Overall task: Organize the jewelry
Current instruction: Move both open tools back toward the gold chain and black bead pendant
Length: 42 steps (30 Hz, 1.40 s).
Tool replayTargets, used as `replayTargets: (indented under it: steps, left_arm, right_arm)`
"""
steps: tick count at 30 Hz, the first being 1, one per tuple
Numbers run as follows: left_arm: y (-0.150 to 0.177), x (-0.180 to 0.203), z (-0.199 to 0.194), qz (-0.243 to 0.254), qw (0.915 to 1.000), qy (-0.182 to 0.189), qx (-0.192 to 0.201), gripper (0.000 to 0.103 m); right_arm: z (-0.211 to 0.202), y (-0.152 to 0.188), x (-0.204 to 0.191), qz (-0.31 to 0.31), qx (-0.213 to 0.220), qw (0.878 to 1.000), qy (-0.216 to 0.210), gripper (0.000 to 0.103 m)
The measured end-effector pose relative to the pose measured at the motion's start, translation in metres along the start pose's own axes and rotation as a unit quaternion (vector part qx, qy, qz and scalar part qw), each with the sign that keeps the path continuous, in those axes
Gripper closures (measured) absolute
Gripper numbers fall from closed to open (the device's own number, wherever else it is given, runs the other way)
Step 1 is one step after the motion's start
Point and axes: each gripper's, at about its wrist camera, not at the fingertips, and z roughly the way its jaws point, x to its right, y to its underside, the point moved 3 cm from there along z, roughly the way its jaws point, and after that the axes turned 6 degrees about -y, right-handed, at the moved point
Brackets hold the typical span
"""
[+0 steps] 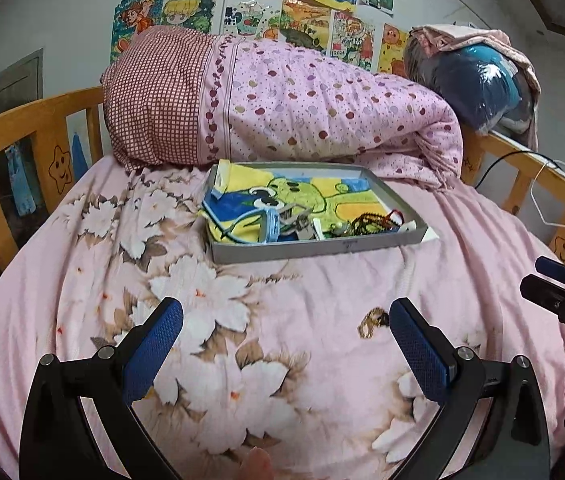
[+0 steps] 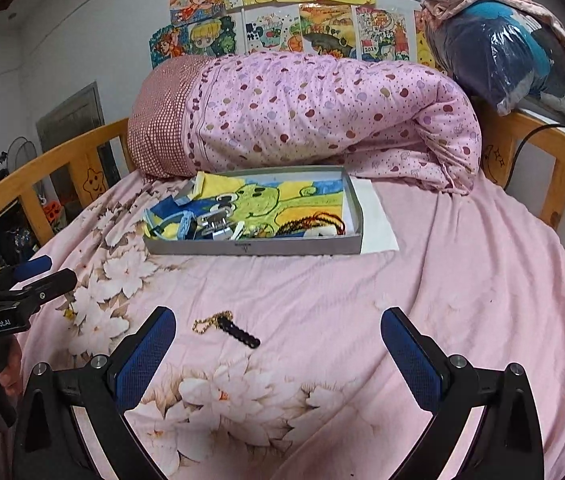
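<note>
A shallow grey tray [image 1: 314, 248] [image 2: 250, 247], lined with a cartoon cloth, lies on the bed before the rolled quilt. Jewelry is piled at its near edge: a blue watch [image 1: 268, 226] [image 2: 184, 222], metal clips [image 2: 218, 224] and a dark red bead string [image 1: 374, 220] [image 2: 314, 220]. A black charm on a gold ball chain [image 2: 228, 328] [image 1: 372, 322] lies loose on the sheet. It sits between my grippers, just ahead of the right gripper's left finger. My left gripper [image 1: 286, 340] and right gripper [image 2: 278, 344] both hover open over the sheet with nothing between their fingers.
The pink floral bedsheet [image 1: 242, 320] covers the bed. A rolled pink dotted quilt [image 1: 282, 108] [image 2: 302, 116] lies behind the tray. Wooden bed rails [image 1: 22, 140] [image 2: 542, 152] ring the mattress. A plastic-wrapped blue bundle [image 2: 502, 56] rests on the right rail, with cables nearby.
</note>
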Motion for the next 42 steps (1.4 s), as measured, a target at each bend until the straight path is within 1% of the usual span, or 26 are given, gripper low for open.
replayTargets:
  steps: [11,18,22,26,31,33,34,36,38,39,40,41,42]
  left_arm:
    - [0.025,0.001,0.017,0.012,0.9988,-0.011,-0.047,0.002]
    - [0.034,0.006,0.033,0.027,0.9970,-0.017,-0.070,0.002]
    - [0.039,0.009,0.046,0.037,0.9954,-0.022,-0.086,0.002]
    - [0.041,0.011,0.059,0.051,0.9935,-0.017,-0.101,0.002]
    - [0.041,0.019,0.074,0.066,0.9923,-0.011,-0.104,0.002]
    - [0.040,0.022,0.080,0.069,0.9923,-0.006,-0.103,0.002]
    - [0.040,0.024,0.082,0.069,0.9923,-0.002,-0.103,0.002]
    - [0.038,0.027,0.086,0.071,0.9922,0.006,-0.102,0.002]
    - [0.037,0.032,0.091,0.078,0.9917,0.013,-0.101,0.002]
    - [0.036,0.034,0.093,0.082,0.9919,0.016,-0.096,0.002]
    - [0.035,0.036,0.093,0.086,0.9919,0.019,-0.091,0.003]
    - [0.034,0.038,0.094,0.093,0.9917,0.025,-0.086,0.004]
    - [0.034,0.040,0.094,0.100,0.9914,0.029,-0.080,0.006]
  right_arm:
    - [0.019,0.019,0.006,0.004,-0.043,0.999,-0.001,0.000]
    - [0.040,0.027,0.019,-0.011,-0.076,0.997,0.003,0.000]
    - [0.055,0.027,0.025,-0.043,-0.089,0.995,-0.015,0.000]
    - [0.070,0.027,0.029,-0.053,-0.102,0.992,-0.044,0.000]
    - [0.085,0.031,0.033,-0.063,-0.115,0.989,-0.075,0.000]
    - [0.089,0.031,0.033,-0.068,-0.113,0.988,-0.080,0.000]
    - [0.092,0.030,0.034,-0.069,-0.111,0.988,-0.084,0.001]
    - [0.097,0.029,0.035,-0.069,-0.111,0.987,-0.096,0.011]
    - [0.104,0.027,0.036,-0.069,-0.113,0.985,-0.111,0.019]
    - [0.107,0.027,0.037,-0.070,-0.113,0.984,-0.120,0.024]
    - [0.109,0.026,0.037,-0.072,-0.114,0.983,-0.127,0.027]
    - [0.112,0.026,0.038,-0.074,-0.115,0.981,-0.134,0.032]
    - [0.114,0.025,0.037,-0.076,-0.117,0.980,-0.143,0.034]
